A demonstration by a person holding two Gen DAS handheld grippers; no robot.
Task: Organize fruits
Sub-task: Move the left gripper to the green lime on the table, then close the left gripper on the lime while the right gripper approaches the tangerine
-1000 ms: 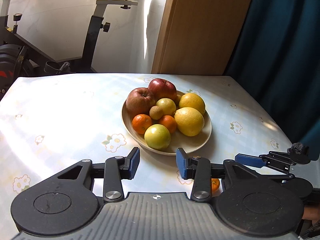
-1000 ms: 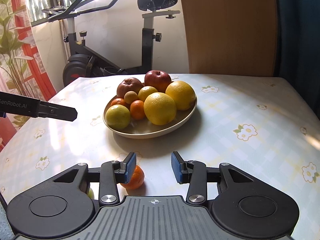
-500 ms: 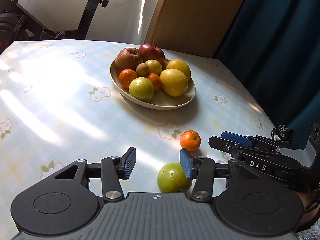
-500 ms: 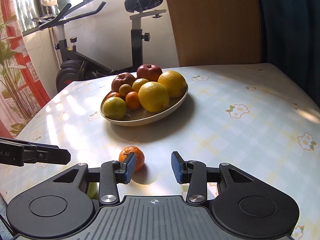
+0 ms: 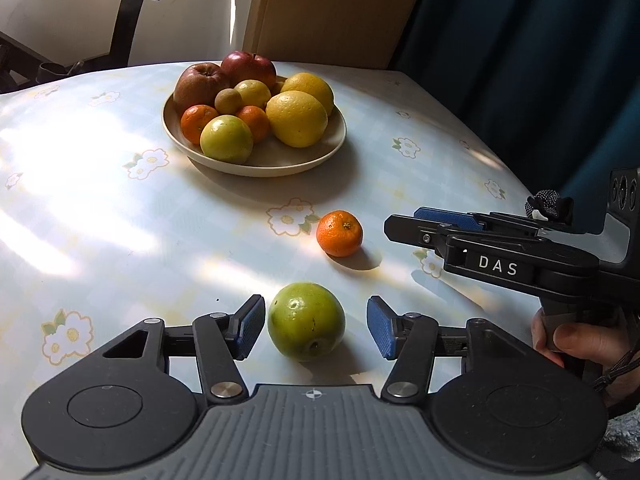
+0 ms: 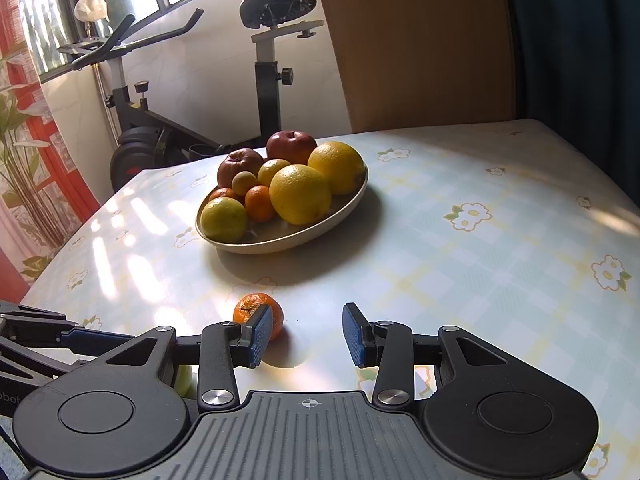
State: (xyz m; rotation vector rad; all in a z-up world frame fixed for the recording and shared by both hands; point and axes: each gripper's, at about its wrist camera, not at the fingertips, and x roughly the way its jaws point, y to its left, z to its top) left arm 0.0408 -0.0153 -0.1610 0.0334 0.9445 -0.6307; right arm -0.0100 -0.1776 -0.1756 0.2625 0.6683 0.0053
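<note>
Between the just-widened left tongs (image 5: 316, 326), untouched, sits a round green fruit (image 5: 306, 322) on the floral-clothed counter (image 5: 120, 220); right tongs (image 6: 304, 334) parted, empty, small orange mandarin (image 6: 256, 308) just beyond their left pad.

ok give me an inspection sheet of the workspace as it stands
surface: table under a pale checked, flower-printed cloth, sunlit patches.
job's things: beige shallow bowl piled with apples, citrus and small fruits; round green fruit and small orange mandarin loose on the cloth.
clutter: nothing seen.
grippers: left gripper open, jaws just been opening, green fruit between the pads, gaps either side; right gripper open, nothing between its pads, mandarin beside one pad.
cables: nothing seen.
surroundings: black exercise bike, wooden panel, dark blue curtain.
</note>
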